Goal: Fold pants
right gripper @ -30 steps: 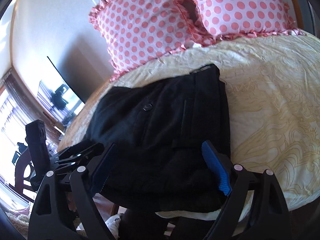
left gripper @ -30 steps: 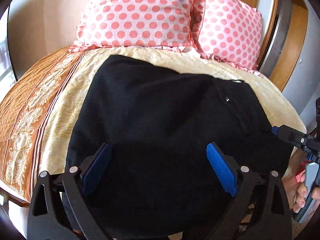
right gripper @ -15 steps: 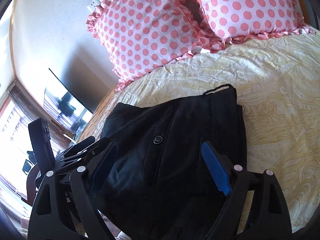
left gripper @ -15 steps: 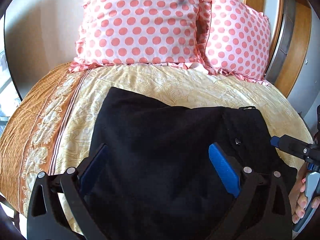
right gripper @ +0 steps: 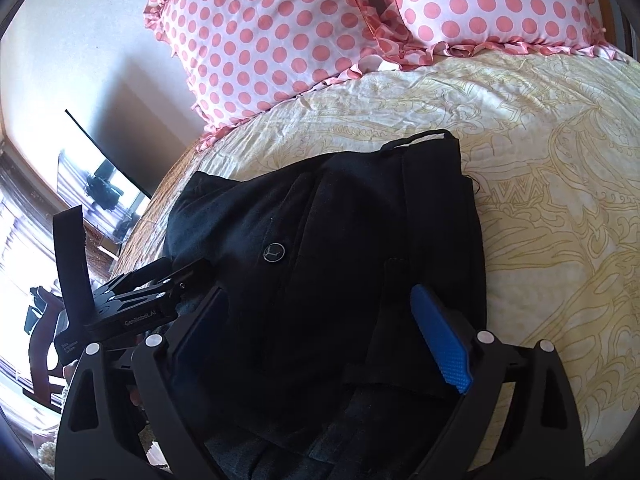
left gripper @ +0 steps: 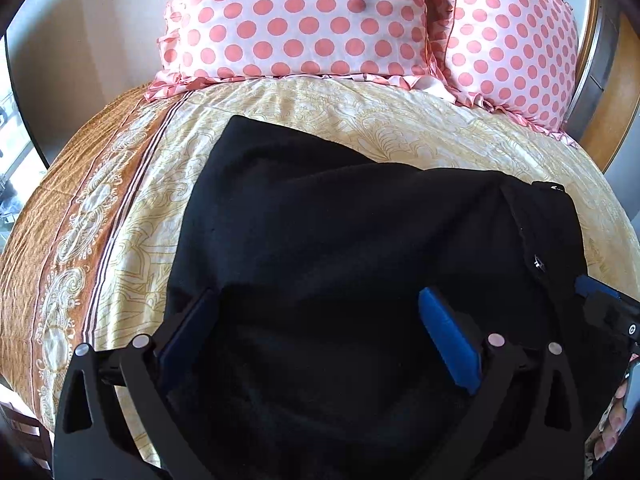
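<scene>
Black pants (left gripper: 360, 240) lie folded into a thick pile on the cream patterned bedsheet (left gripper: 360, 112), near the bed's front edge. My left gripper (left gripper: 316, 300) hovers over the pile's near part, its blue pads wide apart and pressing nothing. In the right wrist view the pants (right gripper: 340, 220) show a metal button (right gripper: 274, 254) and a belt loop at the far corner. My right gripper (right gripper: 318, 296) stands over the waistband end. Its jaws are opening, with cloth below them but not gripped. The left gripper (right gripper: 152, 296) shows at the left there, and the right gripper (left gripper: 604, 308) at the right edge of the left wrist view.
Two pink polka-dot pillows (left gripper: 304, 20) (left gripper: 512, 40) lean at the head of the bed. An orange patterned border (left gripper: 60, 240) runs along the sheet's left side. A wooden headboard (left gripper: 612, 112) stands at right. A dark screen (right gripper: 100, 176) hangs on the wall. A person's fingers (left gripper: 608, 432) show at lower right.
Both views have drawn back from the pillows, so the pants sit lower in frame with more bare sheet beyond them. Both grippers stay open over the pile.
</scene>
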